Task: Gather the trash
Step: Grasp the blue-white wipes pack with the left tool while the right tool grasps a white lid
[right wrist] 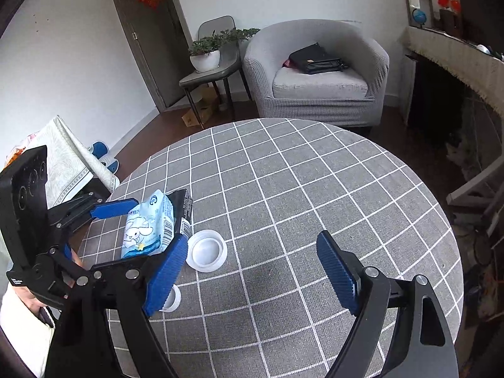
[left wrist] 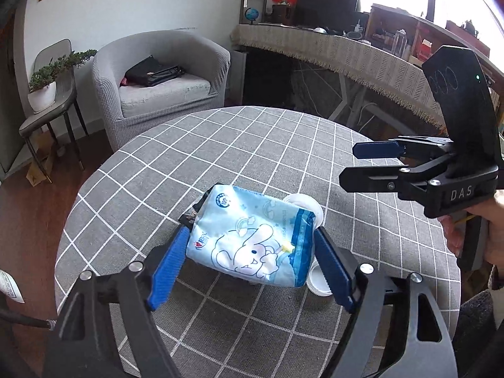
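A light blue tissue pack [left wrist: 249,239] with a cartoon rabbit lies on the round table's grey checked cloth [left wrist: 252,145]. My left gripper [left wrist: 252,231] is shut on it, with a blue pad against each side. A black wrapper [right wrist: 186,211] lies against the pack's far end. A white lid [right wrist: 206,250] lies right of the pack, and a small white cap [right wrist: 173,299] lies nearer, partly hidden by my finger. My right gripper [right wrist: 252,239] hovers open and empty over bare cloth right of the lid; in the left wrist view the right gripper [left wrist: 349,165] is at the right.
A grey armchair [right wrist: 318,72] with a black bag stands beyond the table. Left of it a chair holds a potted plant [right wrist: 206,52]. A long cloth-covered desk [left wrist: 346,53] runs along the right. A person's hand [left wrist: 485,226] holds the right gripper.
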Motion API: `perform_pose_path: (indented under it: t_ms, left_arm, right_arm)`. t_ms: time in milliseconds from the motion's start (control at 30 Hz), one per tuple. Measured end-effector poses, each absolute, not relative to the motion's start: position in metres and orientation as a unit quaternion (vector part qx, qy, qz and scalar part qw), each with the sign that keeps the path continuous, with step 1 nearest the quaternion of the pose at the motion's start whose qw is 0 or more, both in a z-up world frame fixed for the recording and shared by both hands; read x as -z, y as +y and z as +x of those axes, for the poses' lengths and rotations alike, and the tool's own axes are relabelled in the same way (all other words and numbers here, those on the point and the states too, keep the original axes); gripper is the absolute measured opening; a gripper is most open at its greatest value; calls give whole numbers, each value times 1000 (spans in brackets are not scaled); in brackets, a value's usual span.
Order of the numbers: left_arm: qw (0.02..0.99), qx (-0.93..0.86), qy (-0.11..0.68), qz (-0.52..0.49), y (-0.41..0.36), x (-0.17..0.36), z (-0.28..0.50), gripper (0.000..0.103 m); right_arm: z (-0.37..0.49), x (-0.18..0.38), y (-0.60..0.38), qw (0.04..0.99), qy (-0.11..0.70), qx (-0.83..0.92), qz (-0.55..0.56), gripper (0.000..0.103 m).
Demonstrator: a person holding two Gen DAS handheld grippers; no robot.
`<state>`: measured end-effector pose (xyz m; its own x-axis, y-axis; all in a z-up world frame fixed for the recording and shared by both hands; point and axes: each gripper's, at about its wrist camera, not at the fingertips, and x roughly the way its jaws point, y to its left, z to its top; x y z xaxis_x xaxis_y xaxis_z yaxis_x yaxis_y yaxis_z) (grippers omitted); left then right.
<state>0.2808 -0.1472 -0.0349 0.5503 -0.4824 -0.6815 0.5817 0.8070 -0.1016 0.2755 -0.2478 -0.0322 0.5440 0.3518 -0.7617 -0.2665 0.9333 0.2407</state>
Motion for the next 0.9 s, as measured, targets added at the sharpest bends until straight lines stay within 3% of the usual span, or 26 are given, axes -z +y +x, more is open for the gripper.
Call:
perform_pose_path:
  t_ms: [167, 400, 900]
  left_arm:
    - [884, 293, 359, 51, -139, 31, 280, 74]
    - [897, 286, 338, -2, -113, 12, 277, 74]
    - [898, 280, 338, -9, -96, 3, 259, 74]
  right_arm:
    - [277, 31, -234, 874, 449, -183, 24, 81]
    - [273, 39, -212, 864, 464, -196, -16, 73]
    - [275, 57, -184, 853, 483, -191, -50, 56]
